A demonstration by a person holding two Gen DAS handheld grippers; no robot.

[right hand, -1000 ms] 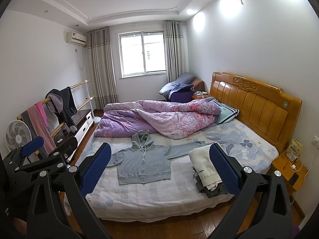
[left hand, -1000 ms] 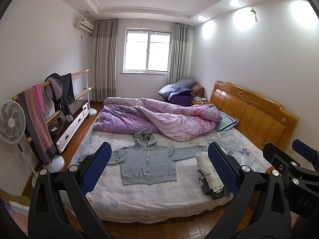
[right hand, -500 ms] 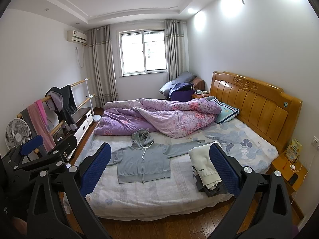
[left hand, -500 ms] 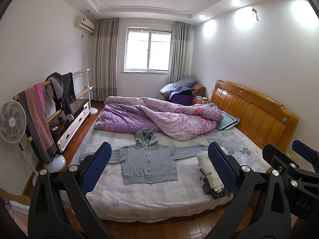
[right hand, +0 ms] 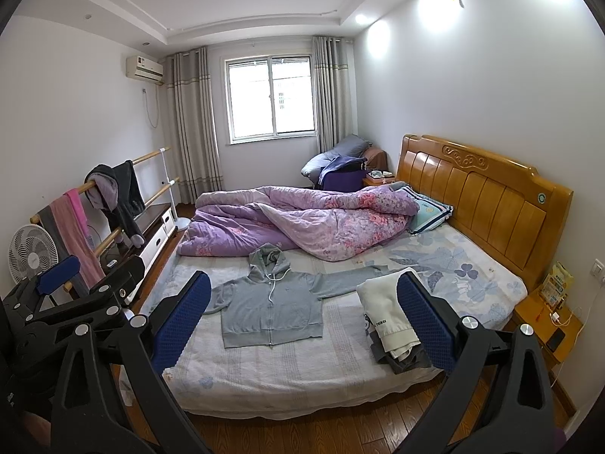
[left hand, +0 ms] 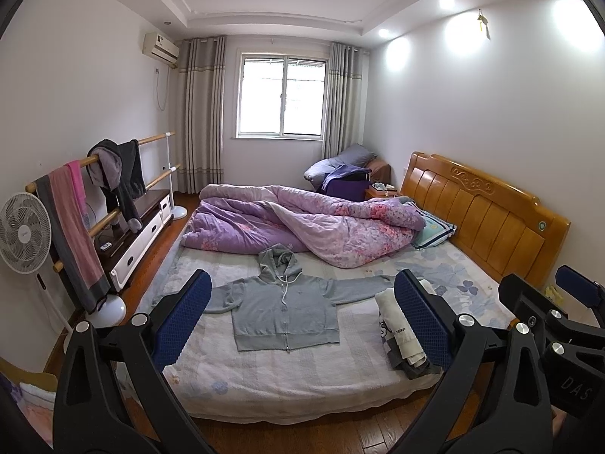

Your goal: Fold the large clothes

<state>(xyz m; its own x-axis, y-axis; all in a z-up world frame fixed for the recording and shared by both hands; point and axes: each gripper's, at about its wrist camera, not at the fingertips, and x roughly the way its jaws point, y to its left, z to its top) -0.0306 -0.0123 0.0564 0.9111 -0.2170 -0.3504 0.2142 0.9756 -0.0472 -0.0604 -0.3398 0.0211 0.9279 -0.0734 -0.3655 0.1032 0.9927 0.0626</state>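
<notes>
A grey zip hoodie (left hand: 283, 312) lies flat on the bed, front up, sleeves spread, hood toward the quilt; it also shows in the right wrist view (right hand: 271, 308). A pile of folded clothes (left hand: 401, 335) with a white piece on top sits at the bed's near right corner, also seen from the right wrist (right hand: 389, 321). My left gripper (left hand: 302, 321) is open and empty, held off the foot of the bed. My right gripper (right hand: 302, 321) is open and empty beside it, also well short of the bed.
A rumpled purple quilt (left hand: 302, 227) covers the far half of the bed (left hand: 287, 386). A wooden headboard (left hand: 484, 208) is at right. A fan (left hand: 24, 234), a clothes rail (left hand: 113, 185) and a low cabinet (left hand: 136, 234) line the left wall. A nightstand (right hand: 548, 325) stands at right.
Both grippers have drawn back a little from the bed and tilted up slightly. The hoodie and the pile have not moved.
</notes>
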